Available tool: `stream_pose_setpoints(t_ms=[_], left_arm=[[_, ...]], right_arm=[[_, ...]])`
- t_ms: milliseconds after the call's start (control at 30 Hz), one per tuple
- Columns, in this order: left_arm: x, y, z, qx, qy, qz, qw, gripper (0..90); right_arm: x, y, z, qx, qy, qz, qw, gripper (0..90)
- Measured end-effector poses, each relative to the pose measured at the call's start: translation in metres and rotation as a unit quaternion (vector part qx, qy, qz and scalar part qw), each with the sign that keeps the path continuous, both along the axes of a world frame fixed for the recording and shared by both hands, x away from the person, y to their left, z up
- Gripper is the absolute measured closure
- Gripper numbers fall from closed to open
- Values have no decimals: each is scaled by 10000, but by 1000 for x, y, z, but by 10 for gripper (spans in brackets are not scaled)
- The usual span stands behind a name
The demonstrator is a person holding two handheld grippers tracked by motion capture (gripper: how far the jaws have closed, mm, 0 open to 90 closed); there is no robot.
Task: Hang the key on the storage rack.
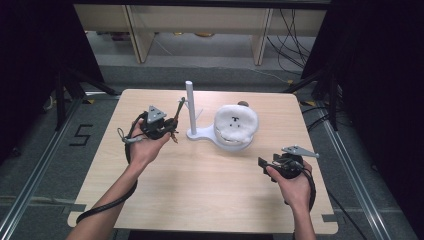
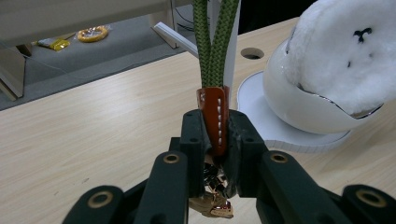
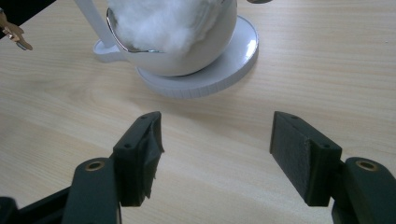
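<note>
Left gripper (image 1: 172,125) left of centre in the high view, jaws closed tight on a keychain strap (image 2: 214,116): orange-red leather tab with white stitching pinched between the pads in the left gripper view, a doubled green braided cord (image 2: 212,42) rising from it to the top of that frame, a coppery metal clasp (image 2: 212,186) hanging below the jaws. Just right of it in the high view, a white stand (image 1: 191,107) with an upright post on a flat base, near the middle of the tabletop (image 1: 200,190). On the round end of that base, right of centre, a white bowl (image 2: 299,105) stuffed with fluffy white cotton (image 2: 345,51) marked with small black dots. Right gripper (image 1: 265,165) at lower right in the high view, held in a hand (image 1: 295,187), well apart from the bowl. Jaws spread wide in the right gripper view, nothing between them, bare wood beneath
</note>
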State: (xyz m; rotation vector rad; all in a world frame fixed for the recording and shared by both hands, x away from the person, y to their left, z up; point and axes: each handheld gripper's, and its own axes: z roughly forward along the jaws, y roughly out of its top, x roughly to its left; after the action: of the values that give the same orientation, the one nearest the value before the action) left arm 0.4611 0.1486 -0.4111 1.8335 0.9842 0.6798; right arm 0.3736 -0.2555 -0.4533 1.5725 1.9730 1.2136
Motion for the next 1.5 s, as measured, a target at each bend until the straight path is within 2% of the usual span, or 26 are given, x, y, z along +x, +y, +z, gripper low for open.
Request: stream_pose_setpoints(t_ms=[100, 167, 200, 267, 300, 333, 400, 500, 533, 633, 833, 867, 900, 967, 1000, 1067, 1100, 1167, 1200, 1267, 1333, 1367, 1400, 1433, 1467, 1500], left_arm=[[1, -1, -2, -39, 24, 17, 10000, 772], [2, -4, -4, -78, 72, 28, 9999, 772], [3, -4, -4, -54, 44, 12, 10000, 767], [3, -5, -5, -66, 79, 8, 9999, 761], [3, -5, -6, -72, 85, 6, 9999, 753], [3, -5, -6, -61, 38, -3, 10000, 730], [2, -3, -6, -40, -57, -11, 10000, 706], [0, 0, -8, -81, -25, 3, 10000, 666], [-1, 3, -8, -30, -48, -23, 10000, 666], [-7, 12, -13, -129, -43, -38, 9999, 611], [-27, 36, -24, -153, -151, -94, 9997, 511], [-34, 46, -28, -192, -185, -135, 9996, 492], [-34, 46, -28, -192, -185, -135, 9996, 484], [-44, 60, -33, -222, -215, -130, 9994, 470], [-52, 67, -36, -232, -176, -22, 9996, 463], [-64, 80, -44, -295, -183, 8, 9994, 442], [-64, 80, -44, -295, -183, 8, 9994, 436], [-76, 91, -52, -361, -175, 82, 9992, 433], [-82, 95, -57, -400, -159, 151, 9990, 432], [-93, 102, -66, -463, -147, 237, 9985, 432], [-109, 110, -81, -590, -165, 378, 9974, 430], [-109, 110, -81, -590, -165, 378, 9974, 428], [-113, 111, -86, -624, -165, 388, 9972, 428], [-118, 113, -93, -639, -165, 401, 9970, 424], [-118, 113, -93, -639, -165, 401, 9970, 421], [-121, 114, -98, -657, -235, 353, 9969, 421]], right_arm=[[0, 0, 0, 8, 7, 6, 10000, 352], [1, -3, 0, -170, -94, 81, 9998, 352], [0, 0, 0, 7, 20, 5, 10000, 352], [0, 0, -1, -19, -18, 14, 10000, 352], [1, -3, 0, -148, -88, 93, 9998, 352], [0, 0, 0, 26, 27, 11, 10000, 352], [-1, 0, 0, 2, 74, -2, 10000, 352], [-1, 0, 0, 40, 31, 9, 10000, 352], [0, 0, 0, 41, 31, 10, 10000, 352], [0, 0, 0, 43, 25, 6, 10000, 351], [0, 0, -2, 39, 9, -48, 10000, 351], [0, 0, -1, 100, 16, -27, 9999, 351], [0, 0, -1, 100, 16, -27, 9999, 351], [0, -1, -2, 44, 29, -43, 10000, 351], [0, -1, -2, 56, 37, -43, 10000, 351], [1, -1, -3, 8, 33, -61, 10000, 351], [1, -1, -3, 8, 33, -61, 10000, 351], [0, -1, -2, 18, 104, -37, 9999, 352], [1, 0, -3, 44, 51, -32, 10000, 352], [2, -3, -4, -110, -72, 96, 9999, 354], [3, -2, -6, -74, -12, 140, 9999, 355], [3, -2, -6, -74, -12, 140, 9999, 355], [1, 2, -6, 52, 106, -1, 9999, 355], [2, 3, -7, 6, 94, 20, 10000, 355], [1, 3, -7, -19, 157, -5, 9999, 355], [1, 3, -7, -19, 157, -5, 9999, 355]])
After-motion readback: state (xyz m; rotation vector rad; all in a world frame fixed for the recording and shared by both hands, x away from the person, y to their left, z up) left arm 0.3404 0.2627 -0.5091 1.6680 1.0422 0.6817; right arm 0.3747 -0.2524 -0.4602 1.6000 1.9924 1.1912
